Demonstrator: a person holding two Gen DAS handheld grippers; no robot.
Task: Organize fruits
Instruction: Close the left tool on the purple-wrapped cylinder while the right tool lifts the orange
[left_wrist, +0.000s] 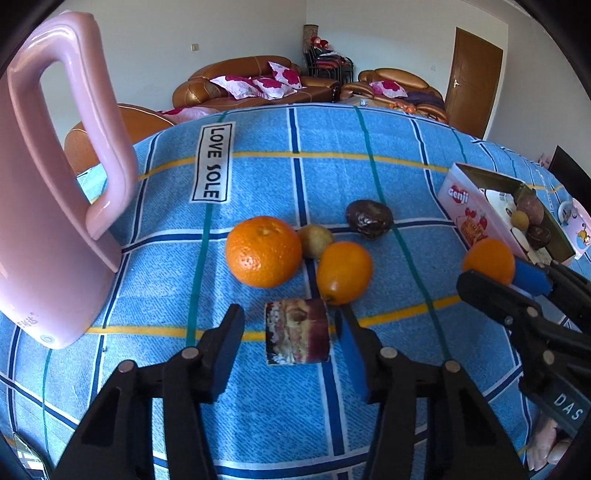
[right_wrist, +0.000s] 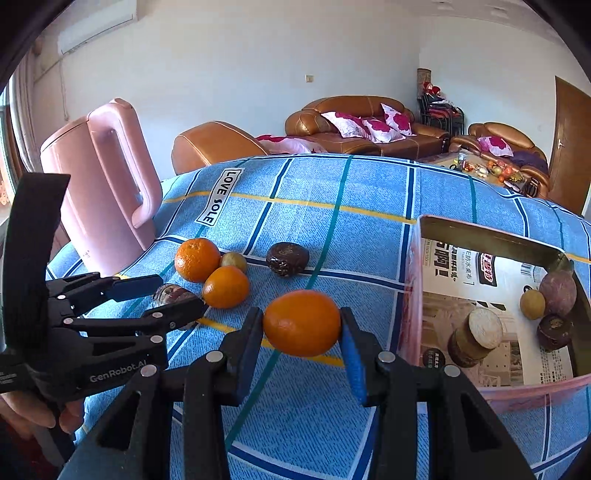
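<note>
The right gripper (right_wrist: 302, 325) is clamped on a small orange (right_wrist: 302, 323) at centre frame of its own view, both blue pads pressed on the fruit, which is lifted above the blue checked cloth (right_wrist: 314, 413). To its right, in the lower right of that frame, sits the open pink tin (right_wrist: 417, 258), already holding a purple fruit, a yellow one, a dark one and some round pieces on printed paper.

The left gripper (left_wrist: 291, 332) is partly open at the bottom centre of its view, its fingers on either side of a cut purple chunk (left_wrist: 297, 331); the right pad is at the chunk's edge, the left pad clearly apart from it.

Just beyond the chunk lie a large orange (left_wrist: 263, 251), a second small orange (left_wrist: 344, 272), a small yellowish fruit (left_wrist: 315, 240) between them and a dark wrinkled fruit (left_wrist: 369, 219), clustered close together. A tall pink kettle (left_wrist: 55, 221) fills the left edge. Brown sofas (left_wrist: 255, 86) stand behind.
</note>
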